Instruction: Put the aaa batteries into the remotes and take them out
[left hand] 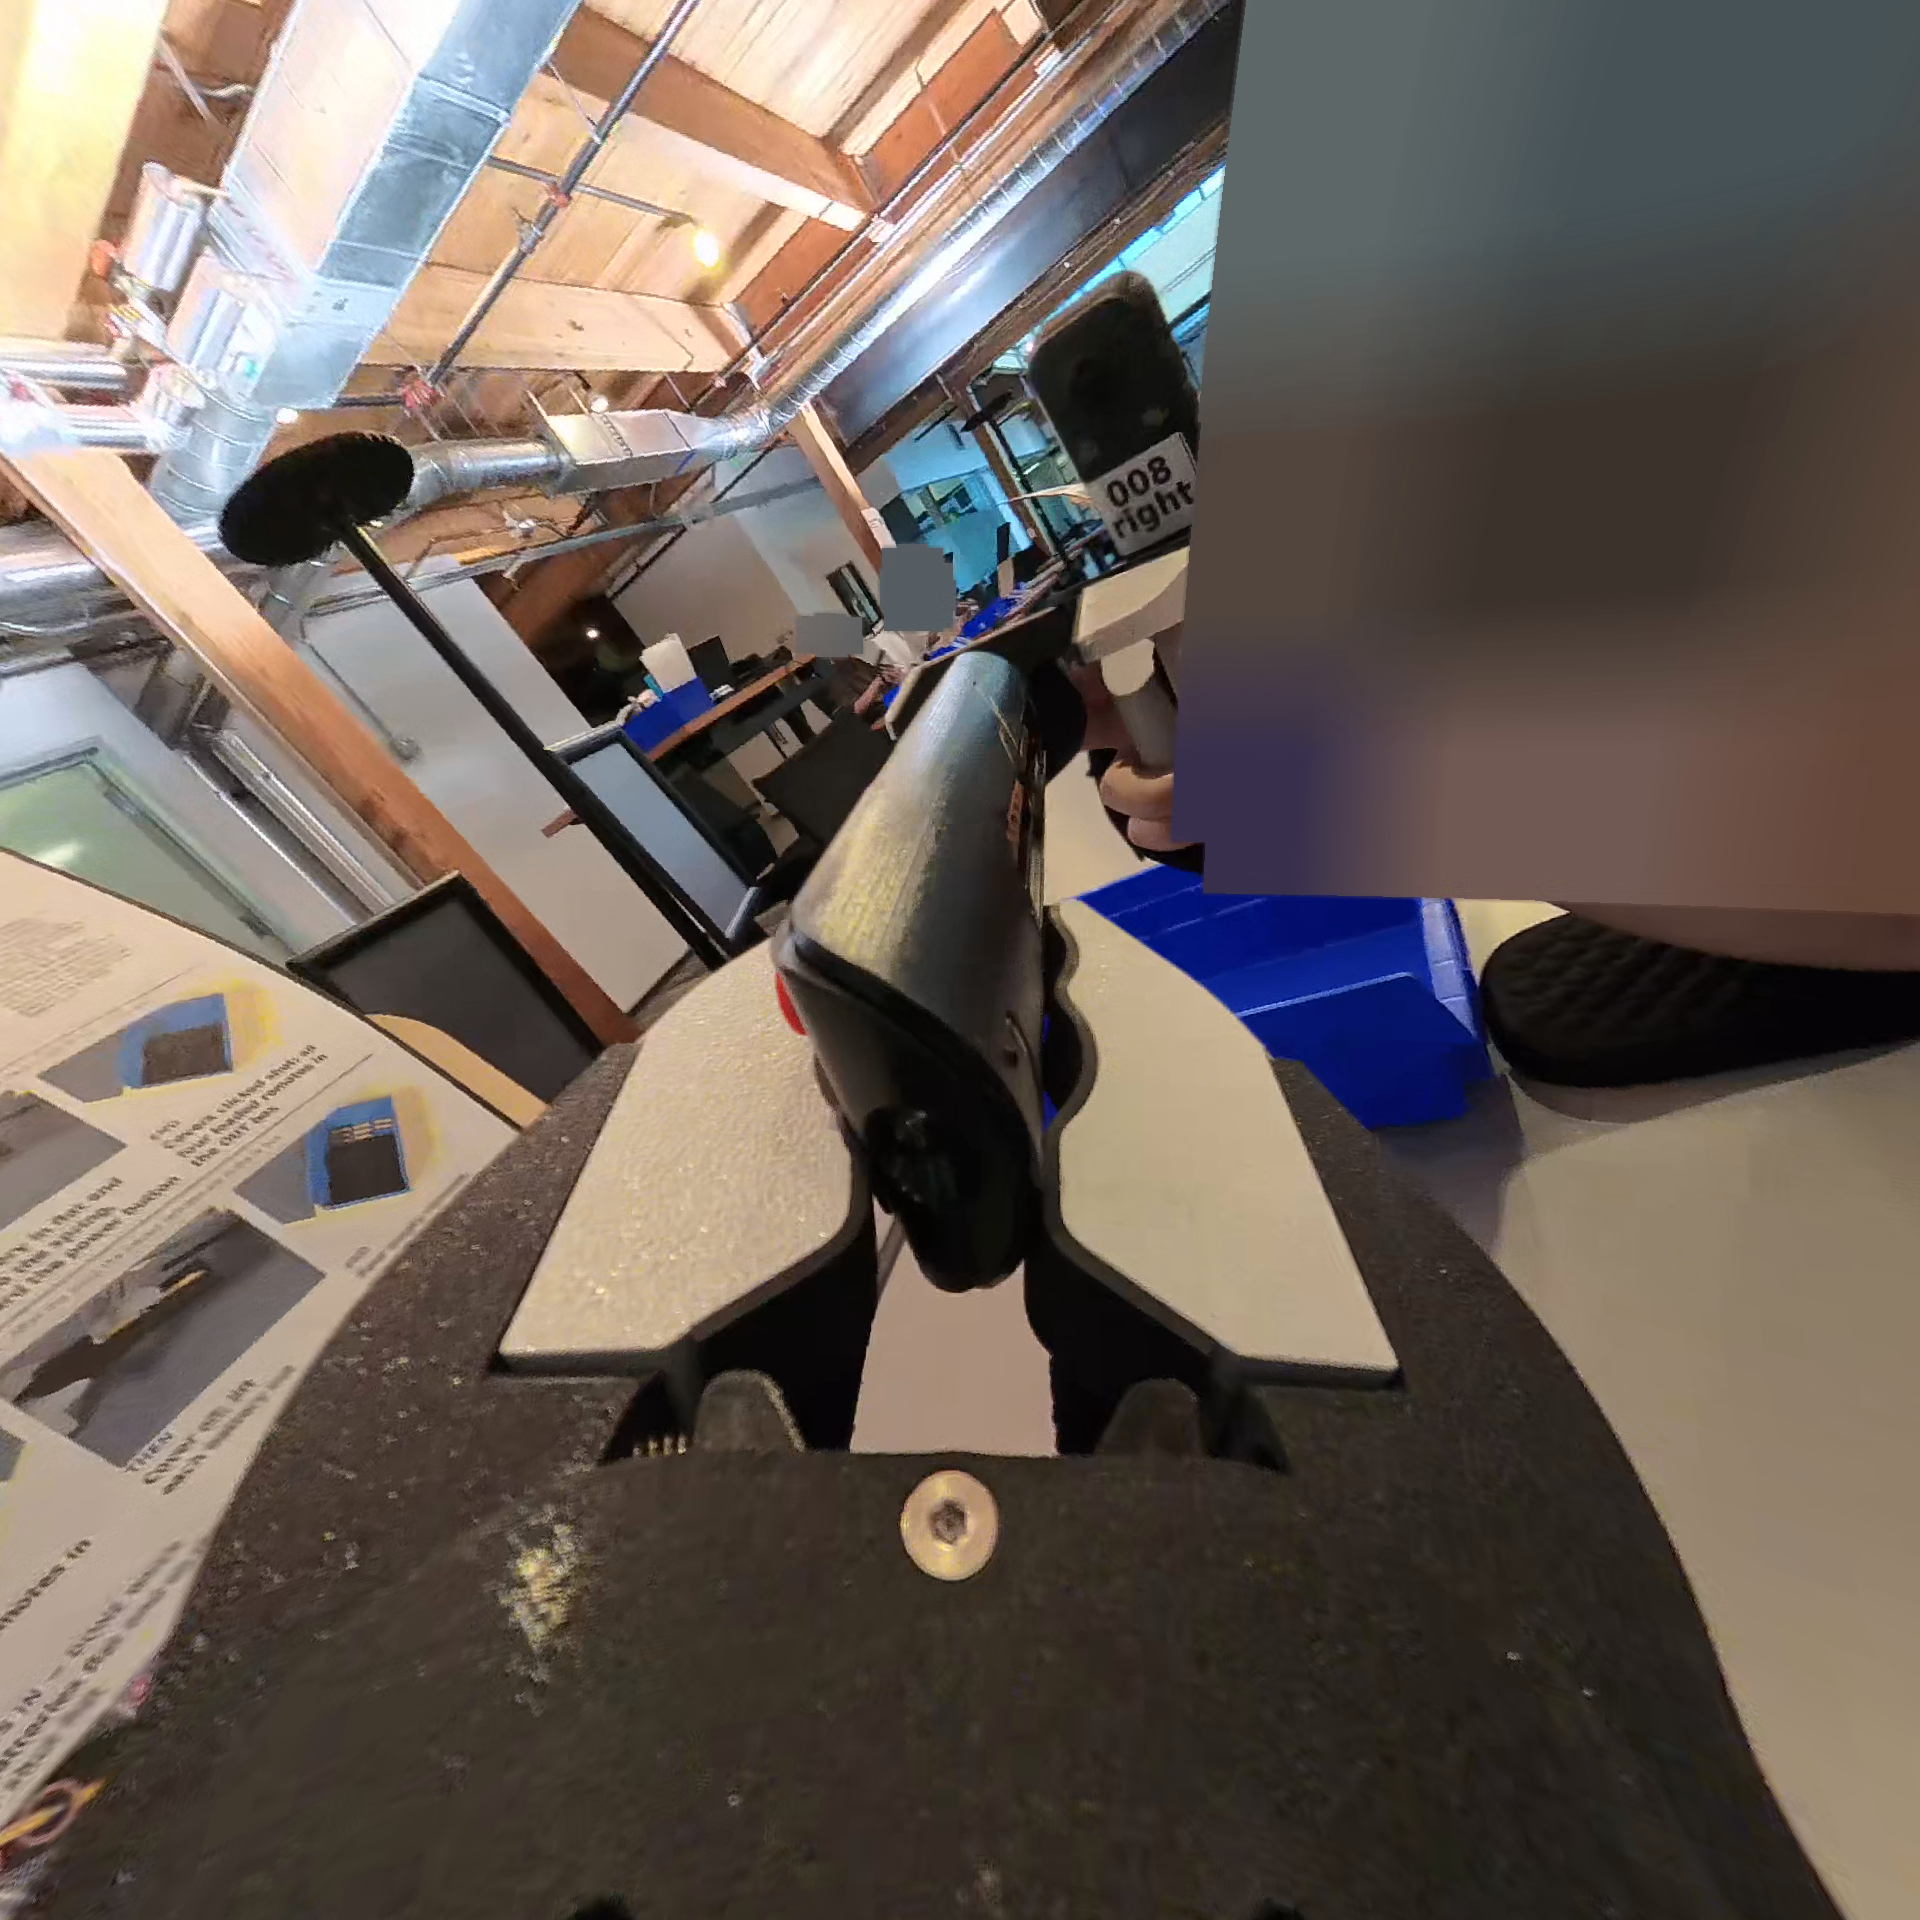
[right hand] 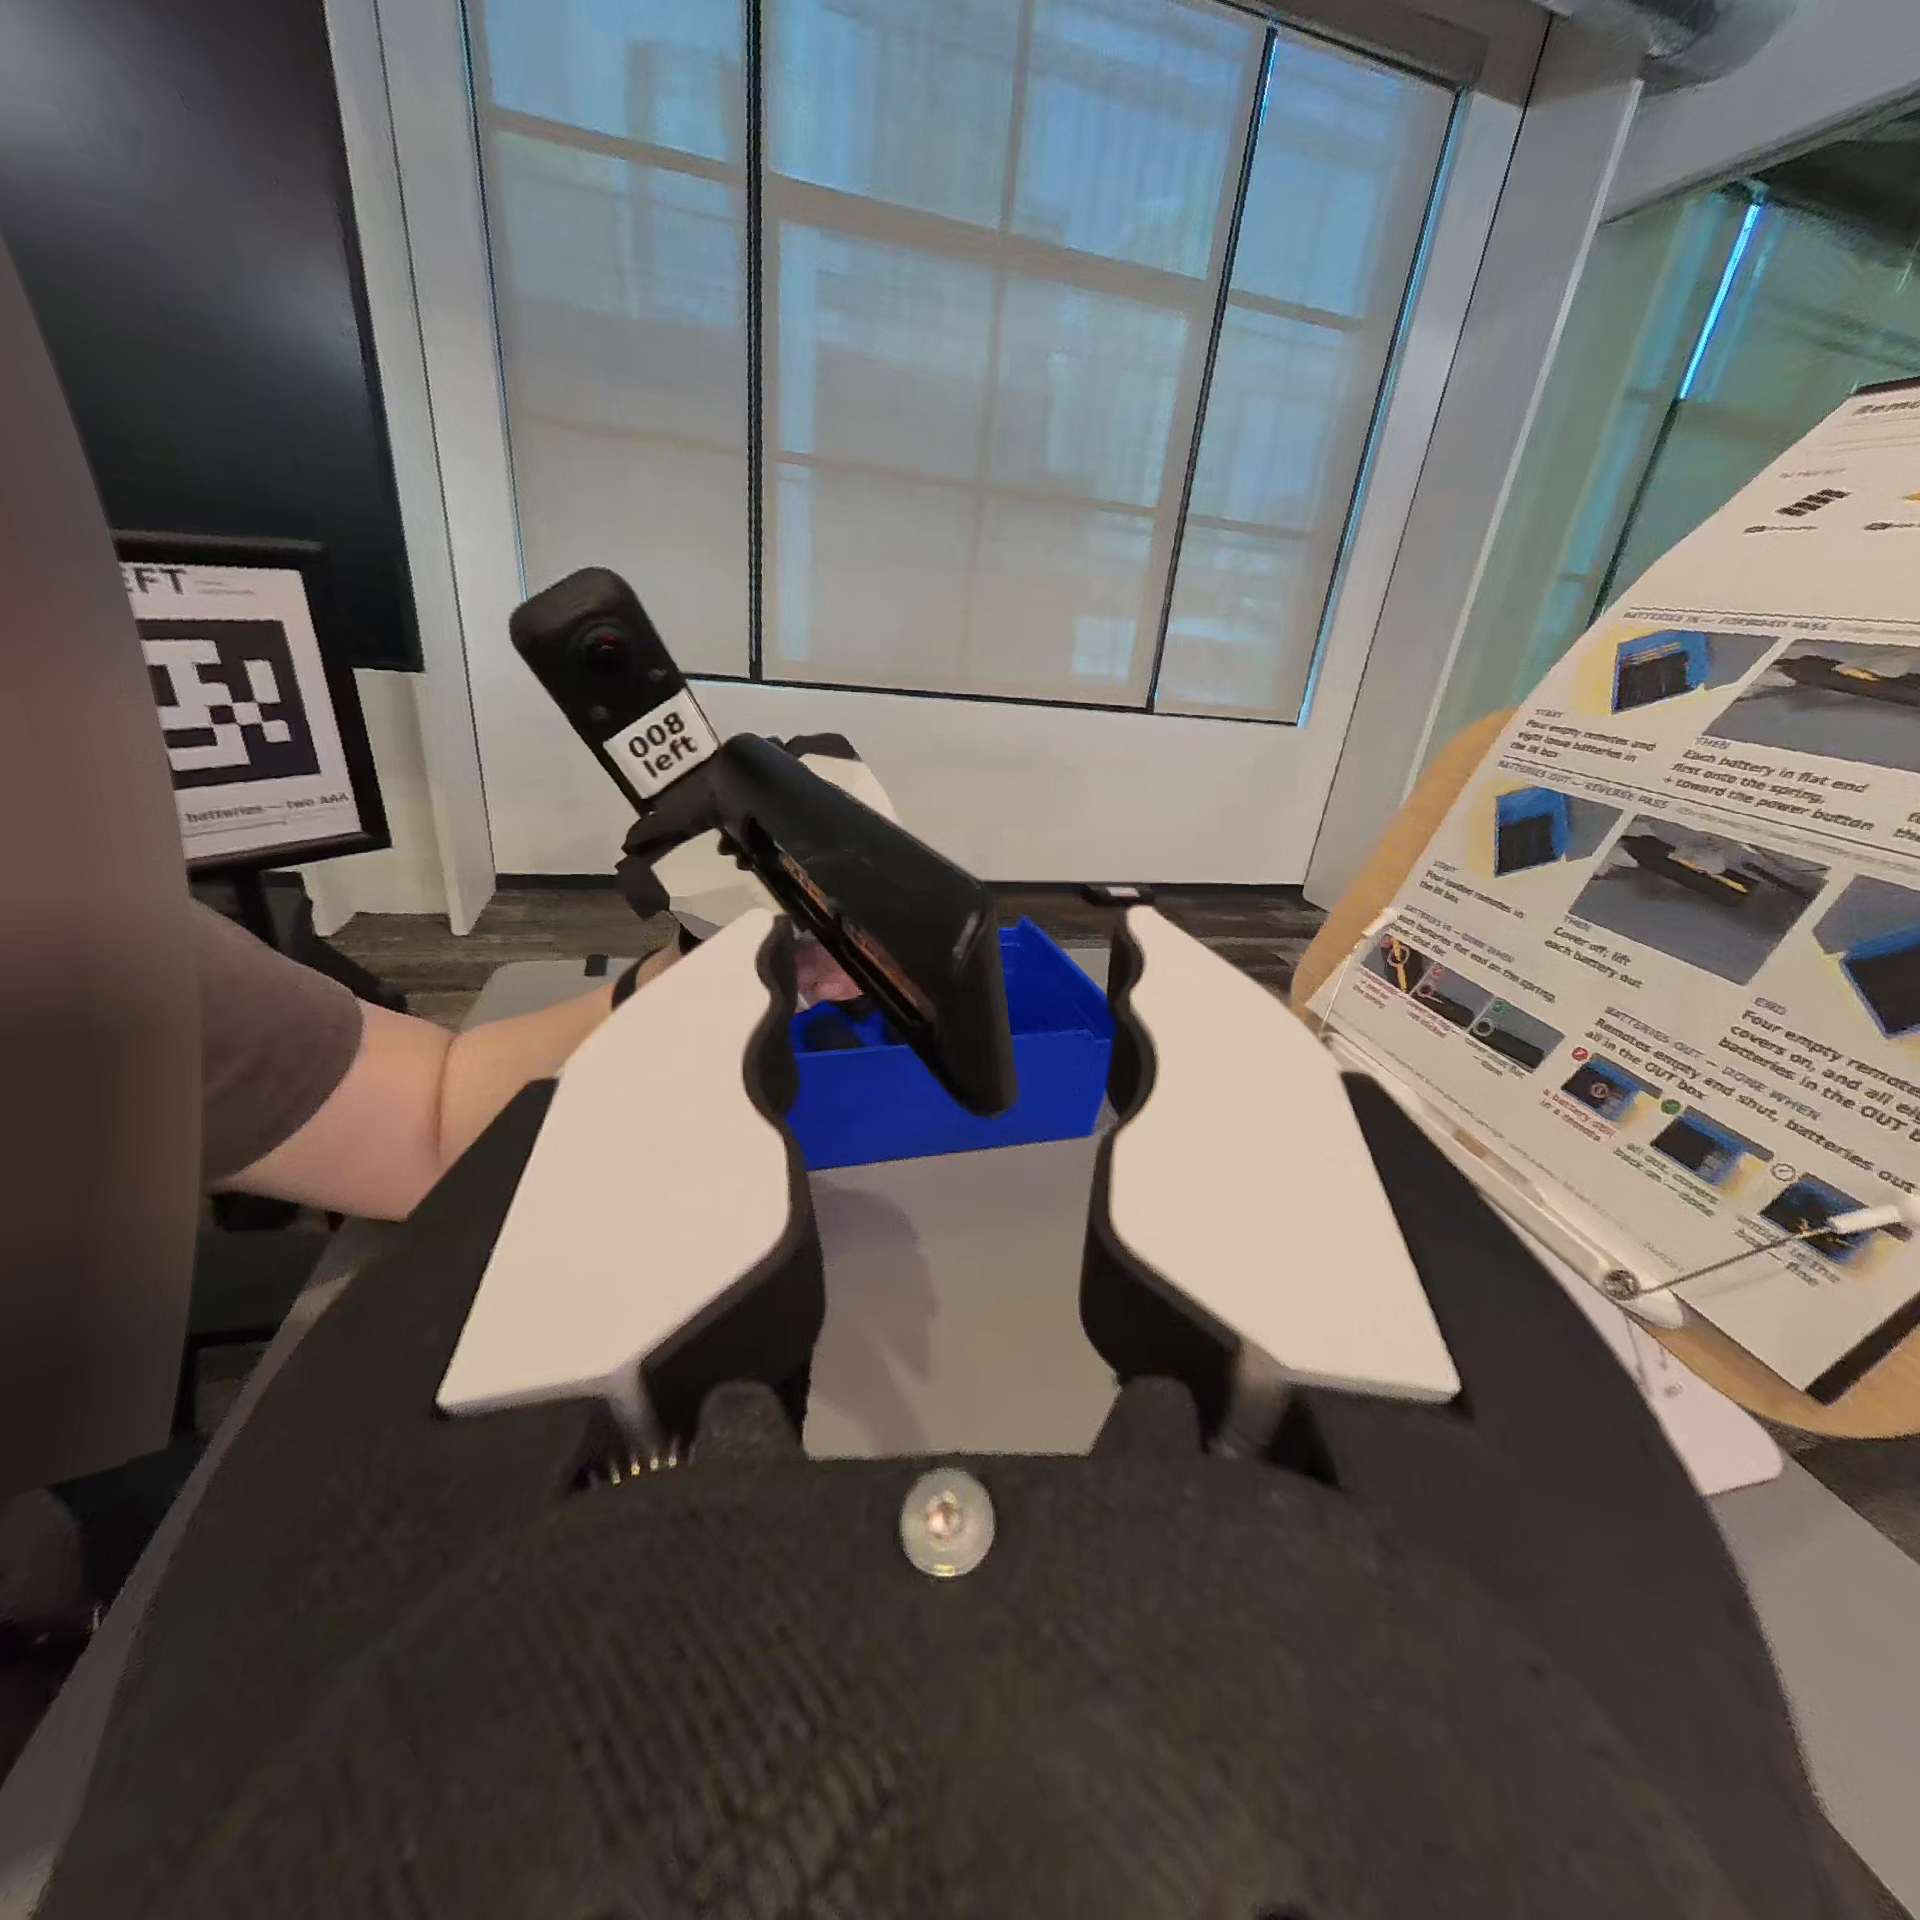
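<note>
Black plastic remote (left hand: pixel 935 1018) was pinched in the left gripper (left hand: pixel 951 1122), raised above the blue plastic bin (right hand: pixel 935 1091), seemingly for battery work; the right gripper (right hand: pixel 945 1018) was held spread, empty.

Blue bin (right hand: pixel 935 1101) interior mostly hidden

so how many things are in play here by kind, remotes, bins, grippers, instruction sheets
remote: 1, black, clamped in the left gripper
blue bin: 1
grippers: 2, left and the open right gripper
instruction sheet: 1
total: 5
</note>
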{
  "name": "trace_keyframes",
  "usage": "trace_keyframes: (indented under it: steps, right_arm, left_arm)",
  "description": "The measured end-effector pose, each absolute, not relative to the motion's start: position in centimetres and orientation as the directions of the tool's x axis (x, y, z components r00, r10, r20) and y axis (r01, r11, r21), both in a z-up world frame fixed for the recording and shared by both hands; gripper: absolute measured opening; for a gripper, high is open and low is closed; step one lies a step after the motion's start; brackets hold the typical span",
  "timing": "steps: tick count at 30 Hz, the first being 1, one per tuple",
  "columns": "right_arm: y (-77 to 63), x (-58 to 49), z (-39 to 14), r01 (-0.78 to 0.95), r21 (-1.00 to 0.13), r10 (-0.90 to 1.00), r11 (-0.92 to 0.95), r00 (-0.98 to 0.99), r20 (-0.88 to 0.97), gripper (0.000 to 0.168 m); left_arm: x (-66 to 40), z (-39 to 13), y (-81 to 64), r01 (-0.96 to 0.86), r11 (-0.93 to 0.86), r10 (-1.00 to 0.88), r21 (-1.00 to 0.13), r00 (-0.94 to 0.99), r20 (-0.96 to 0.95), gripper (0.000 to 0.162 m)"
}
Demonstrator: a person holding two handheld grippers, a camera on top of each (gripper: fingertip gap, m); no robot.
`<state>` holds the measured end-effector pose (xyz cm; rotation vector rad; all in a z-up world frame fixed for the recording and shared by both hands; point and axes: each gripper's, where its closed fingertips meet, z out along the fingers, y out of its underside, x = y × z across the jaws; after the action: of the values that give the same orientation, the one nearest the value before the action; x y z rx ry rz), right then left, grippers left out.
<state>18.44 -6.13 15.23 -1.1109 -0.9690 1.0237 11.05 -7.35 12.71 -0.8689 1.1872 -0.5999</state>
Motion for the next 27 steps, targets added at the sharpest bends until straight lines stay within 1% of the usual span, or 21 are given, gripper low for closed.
trace_keyframes:
  steps: [3, 5, 7, 9, 12, 15, 17, 20, 21, 22, 23, 25, 27]
  right_arm:
    - [-5.8, 19.3, 15.1, -0.146, -0.978, 0.963, 0.15, 0.244, 0.111, 0.059]
    - [-5.6, 20.0, 15.3, -0.138, -0.965, 0.943, 0.223, 0.281, 0.178, 0.059]
    - [-5.8, 20.2, 15.4, -0.128, -0.945, 0.919, 0.302, 0.302, 0.253, 0.059]
    - [-6.3, 19.9, 15.2, -0.108, -0.942, 0.918, 0.318, 0.284, 0.277, 0.059]
    - [-6.1, 19.3, 14.7, -0.071, -0.945, 0.913, 0.32, 0.291, 0.287, 0.059]
    - [-5.3, 19.1, 14.9, -0.026, -0.924, 0.854, 0.382, 0.392, 0.342, 0.059]
    - [-5.4, 19.0, 15.5, 0.012, -0.881, 0.774, 0.473, 0.471, 0.422, 0.06]
    - [-6.9, 18.2, 16.4, 0.054, -0.771, 0.626, 0.634, 0.549, 0.553, 0.059]
    - [-7.4, 17.9, 16.6, 0.054, -0.741, 0.584, 0.669, 0.579, 0.569, 0.058]
    - [-7.7, 17.4, 16.5, 0.046, -0.731, 0.571, 0.68, 0.592, 0.568, 0.054]
    - [-7.7, 16.8, 16.2, 0.037, -0.744, 0.581, 0.667, 0.599, 0.55, 0.048]
    - [-6.7, 15.7, 15.2, 0.018, -0.809, 0.619, 0.587, 0.635, 0.463, 0.039]
    - [-5.6, 14.6, 13.8, 0.005, -0.868, 0.664, 0.496, 0.642, 0.383, 0.038]
  left_arm:
    - [10.7, 12.6, -7.3, -0.075, 0.623, -0.73, -0.779, 0.301, -0.613, 0.03]
    - [10.6, 12.7, -7.3, -0.117, 0.662, -0.679, -0.74, 0.324, -0.659, 0.03]
    - [10.6, 12.4, -7.5, -0.19, 0.725, -0.592, -0.662, 0.32, -0.74, 0.03]
    - [10.8, 12.2, -7.5, -0.26, 0.758, -0.517, -0.598, 0.319, -0.794, 0.03]
    - [11.1, 12.0, -7.6, -0.255, 0.75, -0.535, -0.61, 0.308, -0.787, 0.03]
    - [11.0, 11.7, -6.8, -0.29, 0.732, -0.534, -0.617, 0.319, -0.783, 0.03]
    - [10.9, 11.7, -6.2, -0.303, 0.711, -0.541, -0.635, 0.342, -0.769, 0.03]
    - [10.7, 12.0, -5.3, -0.348, 0.698, -0.497, -0.626, 0.394, -0.773, 0.03]
    - [10.5, 12.0, -4.8, -0.376, 0.686, -0.477, -0.623, 0.414, -0.775, 0.03]
    - [10.3, 12.1, -4.3, -0.396, 0.664, -0.471, -0.634, 0.438, -0.766, 0.03]
    - [10.1, 12.2, -3.8, -0.405, 0.639, -0.472, -0.654, 0.465, -0.749, 0.03]
    - [9.9, 12.2, -3.3, -0.401, 0.608, -0.484, -0.685, 0.496, -0.721, 0.03]
    - [9.9, 12.3, -3.2, -0.387, 0.603, -0.485, -0.698, 0.517, -0.705, 0.03]
